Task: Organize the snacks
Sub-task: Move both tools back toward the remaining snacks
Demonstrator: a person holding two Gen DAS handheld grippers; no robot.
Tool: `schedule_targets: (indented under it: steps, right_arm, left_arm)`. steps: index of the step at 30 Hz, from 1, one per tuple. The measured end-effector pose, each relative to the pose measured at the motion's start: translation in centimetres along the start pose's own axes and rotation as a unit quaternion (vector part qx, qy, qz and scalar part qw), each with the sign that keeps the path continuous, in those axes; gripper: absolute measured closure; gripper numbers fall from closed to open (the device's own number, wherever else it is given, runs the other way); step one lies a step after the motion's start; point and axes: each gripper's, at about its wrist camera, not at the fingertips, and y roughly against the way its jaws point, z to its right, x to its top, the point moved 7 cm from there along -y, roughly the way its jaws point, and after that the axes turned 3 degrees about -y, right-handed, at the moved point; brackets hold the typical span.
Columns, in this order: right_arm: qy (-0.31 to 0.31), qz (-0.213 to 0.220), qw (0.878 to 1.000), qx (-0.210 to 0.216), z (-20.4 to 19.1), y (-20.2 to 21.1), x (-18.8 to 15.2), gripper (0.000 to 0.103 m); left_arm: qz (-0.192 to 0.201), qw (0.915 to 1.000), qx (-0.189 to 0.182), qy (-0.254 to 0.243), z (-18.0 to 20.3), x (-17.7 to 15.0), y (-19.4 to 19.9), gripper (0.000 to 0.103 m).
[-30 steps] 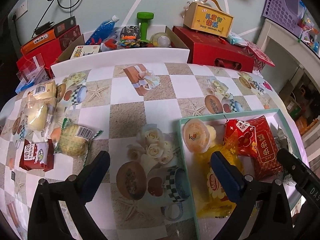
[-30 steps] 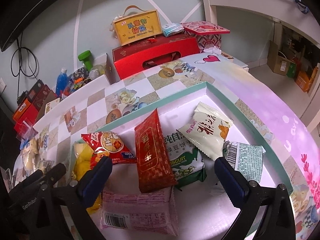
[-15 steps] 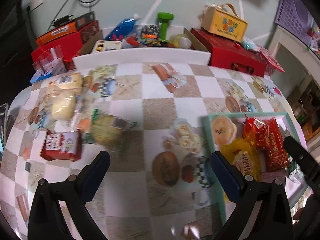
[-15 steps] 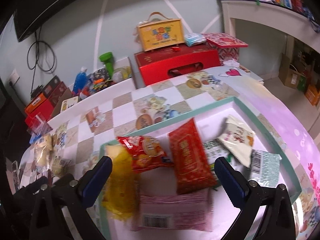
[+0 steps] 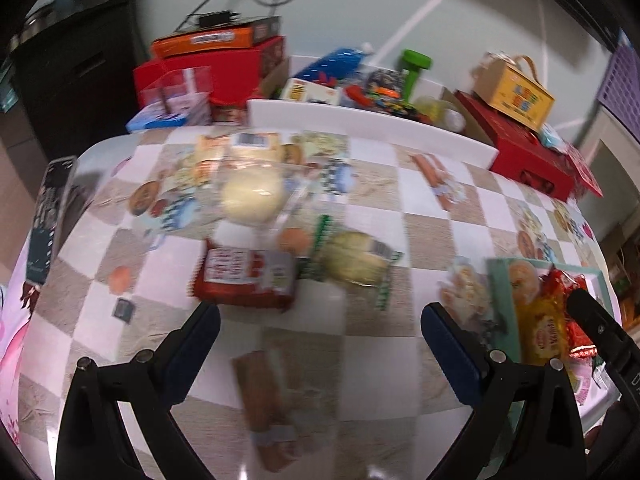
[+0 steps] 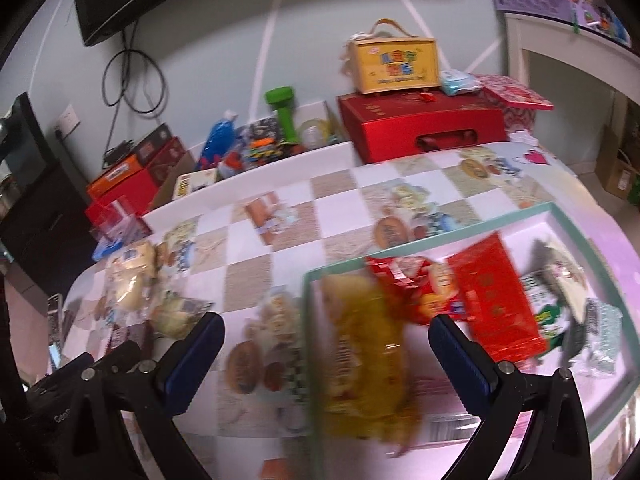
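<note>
Loose snacks lie on the checkered tablecloth in the left wrist view: a red packet (image 5: 246, 278), a green-edged pastry packet (image 5: 354, 264) and a clear bag of pale buns (image 5: 252, 196). My left gripper (image 5: 320, 344) is open and empty, just short of the red packet. A teal-rimmed tray (image 6: 592, 232) holds a yellow bag (image 6: 364, 356), a red crinkly bag (image 6: 412, 284), a red flat packet (image 6: 496, 304) and green-white packets (image 6: 552, 312). My right gripper (image 6: 326, 356) is open and empty over the tray's left part.
At the table's back stand a white open box of toys (image 5: 360, 120), a red gift case (image 6: 420, 128) with a yellow handled box (image 6: 394, 66) on it, and red and orange boxes (image 5: 208, 60). A phone-like dark slab (image 5: 50, 216) lies at the left edge.
Both grippers have swung left. The left view went from the tray edge to the loose snacks, which now lie close ahead. The right gripper shifted from tray middle to its left end.
</note>
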Motion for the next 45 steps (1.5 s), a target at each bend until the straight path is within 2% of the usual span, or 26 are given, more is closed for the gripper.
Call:
schedule_targets:
  steps: [7,17,32,41,45]
  right_arm:
    - [0.021,-0.008,0.999,0.026,-3.8,-0.6,-1.2,0.000]
    - [0.062,-0.022,0.996,0.055,-8.6,-1.3,-2.9,0.000]
    - [0.110,-0.045,0.992,0.052,-11.3,-3.6,-4.7,0.000]
    - [0.116,-0.079,0.988,0.061,-12.3,-6.5,-5.5,0.000]
    - [0.125,-0.081,0.987,0.059,-12.8,-7.3,-5.1,0.000]
  left_arm:
    - [0.012,0.9983,0.013,0.056,-5.1,0.1,0.7,0.003]
    - [0.013,0.9956,0.020,0.090,-8.8,-0.2,0.5,0.003]
    - [0.012,0.9896,-0.003,0.143,-10.2,-0.4,-2.8,0.003]
    - [-0.002,0.9925,-0.023,0.120,-8.8,0.1,-4.4,0.003]
    - [-0.023,0.9936,-0.013,0.110,-8.6,0.0,-5.3,0.003]
